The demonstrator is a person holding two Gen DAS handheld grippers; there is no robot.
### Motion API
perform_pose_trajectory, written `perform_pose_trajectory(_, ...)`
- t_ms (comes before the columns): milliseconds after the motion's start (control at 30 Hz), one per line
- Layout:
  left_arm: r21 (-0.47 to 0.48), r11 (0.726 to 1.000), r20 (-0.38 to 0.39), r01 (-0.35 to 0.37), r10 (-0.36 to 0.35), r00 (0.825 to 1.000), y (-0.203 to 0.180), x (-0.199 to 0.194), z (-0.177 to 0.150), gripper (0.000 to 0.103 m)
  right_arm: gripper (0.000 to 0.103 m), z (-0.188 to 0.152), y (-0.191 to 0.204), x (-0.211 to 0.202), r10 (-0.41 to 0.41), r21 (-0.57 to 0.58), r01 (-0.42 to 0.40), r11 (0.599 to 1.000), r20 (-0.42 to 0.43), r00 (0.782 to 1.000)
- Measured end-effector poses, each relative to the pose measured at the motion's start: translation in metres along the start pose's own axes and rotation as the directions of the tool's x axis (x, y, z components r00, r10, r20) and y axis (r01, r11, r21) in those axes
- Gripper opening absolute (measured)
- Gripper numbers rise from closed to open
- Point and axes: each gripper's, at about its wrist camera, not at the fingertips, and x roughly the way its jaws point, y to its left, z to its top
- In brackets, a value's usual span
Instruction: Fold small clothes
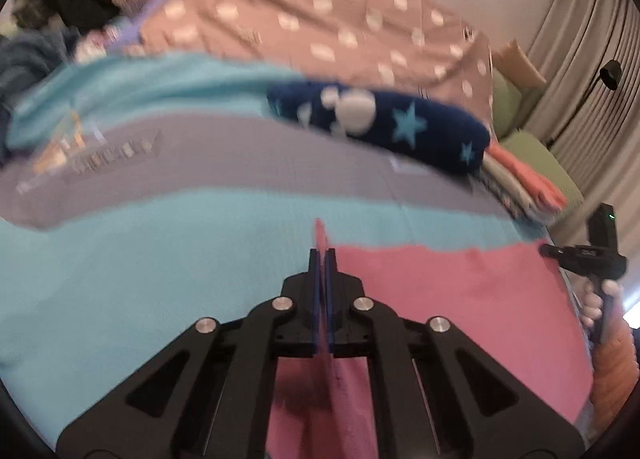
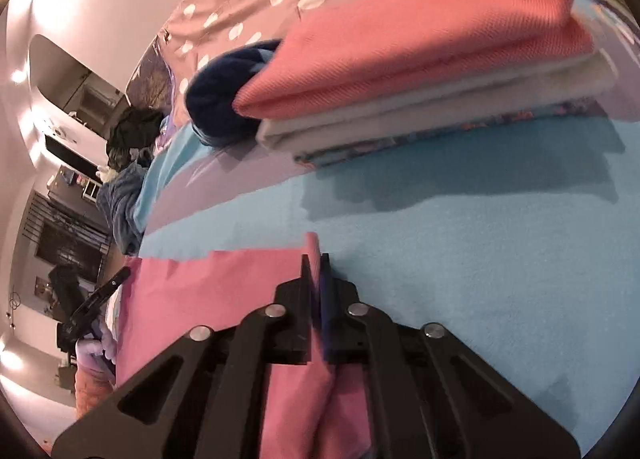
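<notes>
Left fingers [image 1: 324, 259]: pressed together on one top corner of the pink garment [image 1: 460, 299]; I keep that pinch firm.
Right fingers [image 2: 316, 263]: clamped on the opposite corner of it.
Cloth: spread between my two grips, its edge just ahead of both, over the turquoise blanket [image 2: 480, 259] on the bed.
Ahead of the right fingers: a folded stack [image 2: 420, 71].
Doing it well: I judge both corners should travel level and together, the edge kept taut, so the fold lands square.
</notes>
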Motion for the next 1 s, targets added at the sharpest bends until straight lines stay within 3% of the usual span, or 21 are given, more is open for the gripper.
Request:
perform_pose_trajectory(33,0.002,1.000,0.000,-0.026,0.026,1.000,0.002,-0.003,0.002,0.002,0.003,0.001,0.000,-0.008,-0.006,0.005,0.006,1.000,0.034,0.999)
perform_pose_trajectory(100,0.022,0.994,-0.025,-0.105,0.105,0.994,0.006,-0.002,0.001,0.005,0.006,0.002,-0.006,-0.022,-0.138,0.026,0.136,0.990,0.111,0.984)
perform_pose_trajectory(133,0.038,0.988,-0.040,-0.151,0.152,0.988,0.005,-0.001,-0.001,0.005,0.014,0.001,-0.009,-0.022,-0.152,0.042,0.149,0.988,0.095,0.984)
perform_pose_trajectory(200,0.086,0.976,-0.031,-0.202,0.205,0.978,-0.005,-0.012,-0.007,0.007,0.015,-0.017,-0.019,-0.034,-0.076,0.098,0.071,0.993,0.047,0.996)
perform_pose_trajectory(333,0.166,0.966,0.048,-0.197,0.192,0.980,-0.039,-0.049,-0.016,0.031,0.021,-0.078,-0.012,-0.083,-0.114,-0.004,0.115,0.993,0.076,0.991)
perform_pose_trajectory(400,0.201,0.969,0.044,-0.142,0.136,0.990,-0.064,-0.057,-0.019,0.034,0.023,-0.110,-0.010,-0.099,-0.103,-0.013,0.104,0.995,0.067,0.992)
perform_pose_trajectory(433,0.218,0.973,0.019,-0.082,0.080,0.997,-0.082,-0.058,-0.022,0.035,0.023,-0.126,-0.014,-0.109,-0.095,-0.015,0.096,0.995,0.060,0.994)
perform_pose_trajectory(533,0.279,0.959,-0.056,0.051,-0.037,0.998,-0.129,-0.049,-0.030,0.044,0.025,-0.172,-0.015,-0.130,-0.055,-0.026,0.056,0.998,0.043,0.998)
perform_pose_trajectory(633,0.371,0.913,-0.129,0.167,-0.127,0.983,-0.194,-0.034,-0.048,0.055,0.035,-0.193,0.001,-0.130,-0.006,-0.079,0.008,0.997,0.029,1.000)
perform_pose_trajectory(733,0.389,0.881,-0.216,0.269,-0.196,0.956,-0.247,-0.007,-0.063,0.057,0.036,-0.200,0.012,-0.119,-0.018,-0.133,0.019,0.991,0.004,1.000)
perform_pose_trajectory(833,0.369,0.867,-0.290,0.335,-0.235,0.928,-0.290,0.015,-0.074,0.055,0.036,-0.201,0.018,-0.107,-0.061,-0.157,0.061,0.986,0.003,0.998)
perform_pose_trajectory(900,0.384,0.849,-0.332,0.362,-0.239,0.913,-0.321,0.028,-0.076,0.054,0.036,-0.202,0.015,-0.105,-0.043,-0.143,0.046,0.989,0.021,0.999)
perform_pose_trajectory(1000,0.450,0.833,-0.349,0.321,-0.167,0.922,-0.365,0.046,-0.073,0.048,0.036,-0.207,0.001,-0.108,0.024,-0.105,-0.019,0.994,0.049,0.999)
